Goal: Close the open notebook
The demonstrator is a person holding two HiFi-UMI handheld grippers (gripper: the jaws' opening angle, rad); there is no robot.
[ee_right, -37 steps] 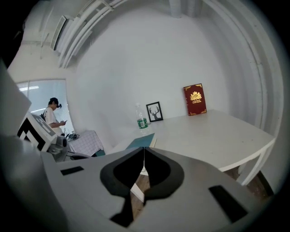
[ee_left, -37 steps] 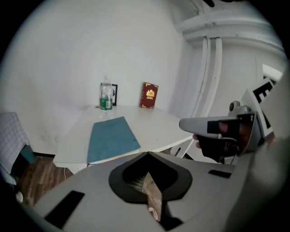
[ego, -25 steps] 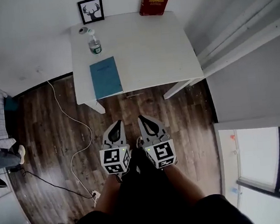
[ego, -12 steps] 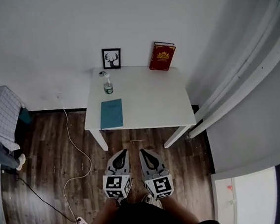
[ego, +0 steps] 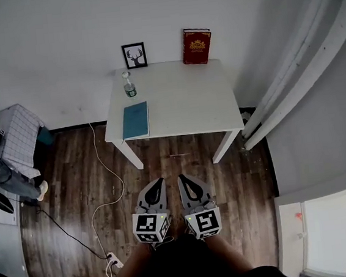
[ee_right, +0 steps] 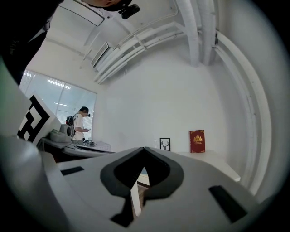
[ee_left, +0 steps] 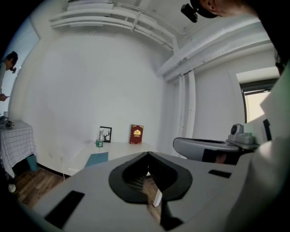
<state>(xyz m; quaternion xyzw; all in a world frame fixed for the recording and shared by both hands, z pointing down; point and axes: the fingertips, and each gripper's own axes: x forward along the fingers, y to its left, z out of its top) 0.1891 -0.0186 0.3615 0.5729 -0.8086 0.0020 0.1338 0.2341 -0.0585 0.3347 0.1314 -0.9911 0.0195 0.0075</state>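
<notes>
A teal notebook [ego: 135, 120] lies flat on the white table [ego: 181, 103], near its front left edge, showing only its cover; it is also in the left gripper view [ee_left: 96, 159]. My left gripper [ego: 160, 183] and right gripper [ego: 183, 180] hang side by side over the wooden floor, well short of the table. Both are shut with nothing between the jaws, which meet at a point in each gripper view [ee_left: 147, 153] [ee_right: 144, 148].
A water bottle [ego: 129, 86], a framed deer picture [ego: 134, 56] and a red book [ego: 196, 46] stand at the table's back. A white cable [ego: 110, 172] runs over the floor to a power strip [ego: 114, 260]. A checked-cloth table [ego: 16, 136] and a person [ee_right: 80, 123] are at the left.
The table now sits farther from my grippers and more of the wall and floor shows. Both grippers stay shut, side by side.
</notes>
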